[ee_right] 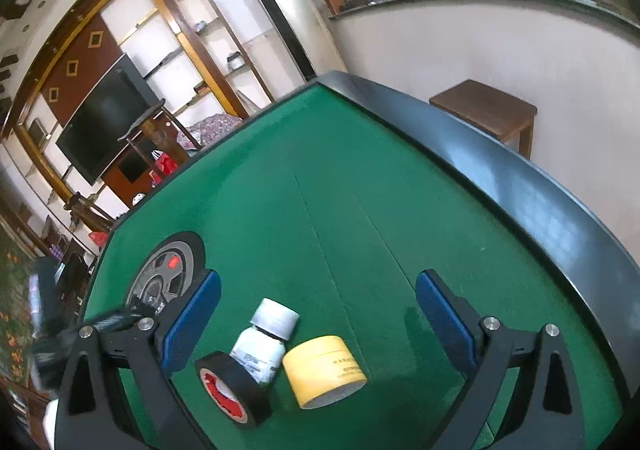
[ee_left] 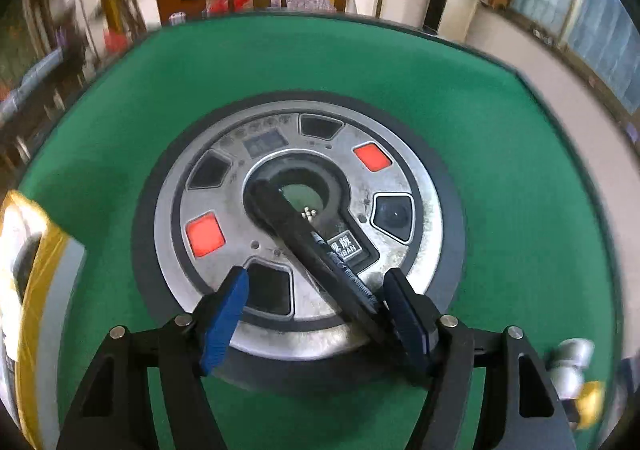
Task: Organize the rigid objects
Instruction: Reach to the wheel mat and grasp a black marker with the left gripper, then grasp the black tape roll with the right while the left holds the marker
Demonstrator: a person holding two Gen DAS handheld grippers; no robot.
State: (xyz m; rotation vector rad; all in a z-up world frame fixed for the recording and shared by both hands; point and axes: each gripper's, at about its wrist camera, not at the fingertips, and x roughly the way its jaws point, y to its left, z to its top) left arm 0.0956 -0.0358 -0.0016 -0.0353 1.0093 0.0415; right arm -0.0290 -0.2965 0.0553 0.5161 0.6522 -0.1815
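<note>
On a green table (ee_left: 400, 66), the left gripper (ee_left: 316, 286) hangs over a round metal panel (ee_left: 404, 178), fingers spread wide. A black utility knife (ee_left: 308, 246) lies slanting across the panel, its near end touching the right finger. The right gripper (ee_right: 318, 290), also wide open, frames a white bottle (ee_right: 264, 342), black tape roll (ee_right: 232, 386) and yellow jar (ee_right: 324, 370) standing together.

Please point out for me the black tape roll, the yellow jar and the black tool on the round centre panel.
black tape roll (ee_right: 236, 390), right wrist view, on its black outer band.
yellow jar (ee_right: 320, 370), right wrist view, on its side wall.
black tool (ee_left: 320, 250), left wrist view, on the middle of its shaft.
</note>
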